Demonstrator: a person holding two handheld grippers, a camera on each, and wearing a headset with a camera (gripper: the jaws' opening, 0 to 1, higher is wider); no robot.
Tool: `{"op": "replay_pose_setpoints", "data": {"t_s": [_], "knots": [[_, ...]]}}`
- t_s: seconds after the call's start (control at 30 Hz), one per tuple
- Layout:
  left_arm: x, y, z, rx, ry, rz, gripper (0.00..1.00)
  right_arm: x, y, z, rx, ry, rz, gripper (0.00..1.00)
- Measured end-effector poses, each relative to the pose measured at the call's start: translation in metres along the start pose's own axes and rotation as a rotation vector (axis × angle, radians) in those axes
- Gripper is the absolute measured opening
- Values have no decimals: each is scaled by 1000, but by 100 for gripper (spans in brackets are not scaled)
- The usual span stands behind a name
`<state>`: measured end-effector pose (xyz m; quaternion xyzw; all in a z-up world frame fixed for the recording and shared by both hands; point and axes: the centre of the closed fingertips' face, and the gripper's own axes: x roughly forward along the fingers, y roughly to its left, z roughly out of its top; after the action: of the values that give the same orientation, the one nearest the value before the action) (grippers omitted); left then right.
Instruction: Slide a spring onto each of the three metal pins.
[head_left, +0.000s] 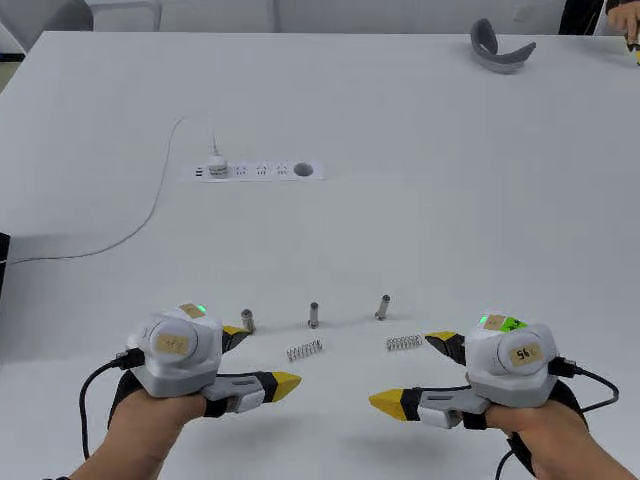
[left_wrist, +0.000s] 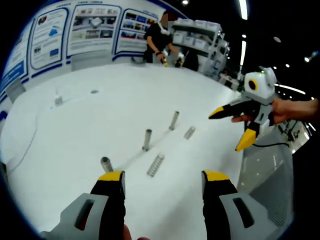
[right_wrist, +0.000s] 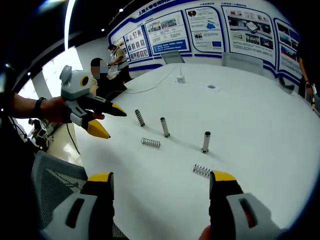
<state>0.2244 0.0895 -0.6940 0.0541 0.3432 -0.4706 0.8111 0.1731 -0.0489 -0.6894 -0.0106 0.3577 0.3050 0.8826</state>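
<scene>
Room: a white desk (head_left: 400, 120) in a hall; posters (right_wrist: 235, 30) line the wall, and people (left_wrist: 159, 41) stand beyond the desk's far edge.
Far desk: a power strip (head_left: 255, 171) lies flat with its cable (head_left: 150, 210) trailing off to the left. A grey band (head_left: 500, 45) lies near the far right corner.
Pins: three stand upright in a row near the front edge, well apart from each other: left pin (head_left: 247, 320), middle pin (head_left: 313, 315), right pin (head_left: 383, 307).
Left pin: it looks ribbed like a coil in the right gripper view; I cannot tell whether a spring sits on it.
Middle and right pins: both are bare.
Left spring (head_left: 304, 350): it lies flat on the desk, in front of the gap between the left and middle pins, touching neither.
Right spring (head_left: 404, 342): it lies flat in front of the right pin, just beside the right tongs' upper tip.
Left tongs (head_left: 260, 356): spread wide, nothing between the yellow tips, pointing right, near the left pin.
Right tongs (head_left: 412, 370): spread wide, holding nothing, pointing left toward the left tongs.
</scene>
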Motion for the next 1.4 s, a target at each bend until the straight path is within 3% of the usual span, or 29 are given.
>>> {"op": "replay_pose_setpoints", "data": {"t_s": [0.5, 0.83, 0.97, 1.23, 1.4], "knots": [[29, 2, -3, 25, 57, -20, 58, -2, 6, -13, -6, 28, 15, 81], [51, 6, -8, 30, 91, -25, 49, -7, 2, -17, 5, 31, 7, 82], [59, 8, -14, -9, 99, -13, 45, -9, 1, -18, 4, 33, 7, 82], [68, 13, -27, -16, 123, 9, 39, -9, 1, -15, 5, 27, 8, 82], [71, 15, -31, 25, 135, 14, 32, -8, 2, -18, 4, 37, 16, 82]]}}
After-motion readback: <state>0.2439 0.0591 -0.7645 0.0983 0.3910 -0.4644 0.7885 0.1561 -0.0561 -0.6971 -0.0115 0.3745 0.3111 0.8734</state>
